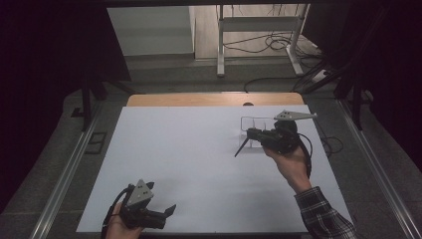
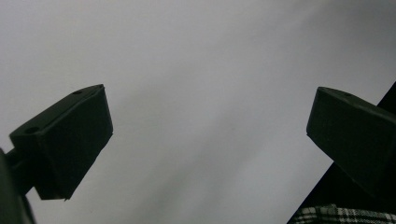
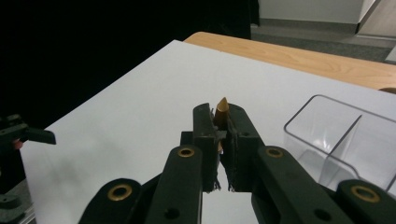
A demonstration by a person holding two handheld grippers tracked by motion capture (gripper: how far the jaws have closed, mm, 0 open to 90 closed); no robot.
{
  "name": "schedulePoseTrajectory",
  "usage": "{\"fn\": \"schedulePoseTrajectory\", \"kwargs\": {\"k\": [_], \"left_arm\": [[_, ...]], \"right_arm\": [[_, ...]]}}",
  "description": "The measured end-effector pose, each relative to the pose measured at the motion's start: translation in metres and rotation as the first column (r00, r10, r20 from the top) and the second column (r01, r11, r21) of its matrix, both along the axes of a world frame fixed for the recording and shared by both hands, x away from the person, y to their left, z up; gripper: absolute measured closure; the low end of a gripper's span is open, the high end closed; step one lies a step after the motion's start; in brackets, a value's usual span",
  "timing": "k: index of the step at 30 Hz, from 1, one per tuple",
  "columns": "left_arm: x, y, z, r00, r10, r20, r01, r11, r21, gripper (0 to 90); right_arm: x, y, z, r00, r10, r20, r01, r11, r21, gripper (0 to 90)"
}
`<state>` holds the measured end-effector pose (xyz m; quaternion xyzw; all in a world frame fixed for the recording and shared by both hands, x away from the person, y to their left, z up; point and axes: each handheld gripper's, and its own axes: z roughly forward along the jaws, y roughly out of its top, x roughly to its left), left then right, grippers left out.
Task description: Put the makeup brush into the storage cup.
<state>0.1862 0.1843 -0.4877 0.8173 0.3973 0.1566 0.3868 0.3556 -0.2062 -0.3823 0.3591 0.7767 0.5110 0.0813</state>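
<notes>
- the right gripper (image 3: 221,135) has its fingers (image 3: 204,128) pinched tight on a thin brown stick (image 3: 221,109) with a pointed tip. it may be a pencil or a small pen; i cannot tell which.
- in the high view the right gripper (image 1: 249,142) is up above the surface (image 1: 189,164) at about 2 o'clock, with a thin dark bit pointing down toward 7 o'clock.
- the stick looks light and stiff. it is thin and smooth, so i think it could slip or twist in the fingers.
- the grip sits near the tip. i think holding it nearer the middle would keep it steadier.
- the pointed tip could snap if it bumps something hard.
- a clear box (image 3: 345,140) with a wall down its middle stands just beside the right gripper, toward 3 o'clock in the right gripper view. in the high view the clear box (image 1: 256,124) is partly behind the gripper.
- the thin box walls are the closest thing the stick could hit.
- the left gripper (image 1: 166,213) waits at about 7 o'clock, well apart. its fingers (image 2: 70,140) are spread wide and hold nothing.
- the middle of the white surface is bare.
</notes>
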Motion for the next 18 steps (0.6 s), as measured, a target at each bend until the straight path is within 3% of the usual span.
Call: {"fn": "schedulePoseTrajectory", "kwargs": {"k": [18], "left_arm": [[-0.002,0.001,-0.001,0.9999,0.005,0.009,-0.006,1.0000,0.007,1.2]], "right_arm": [[0.020,-0.004,0.011,0.9984,-0.045,0.035,0.045,0.9990,0.000,84.0]]}}
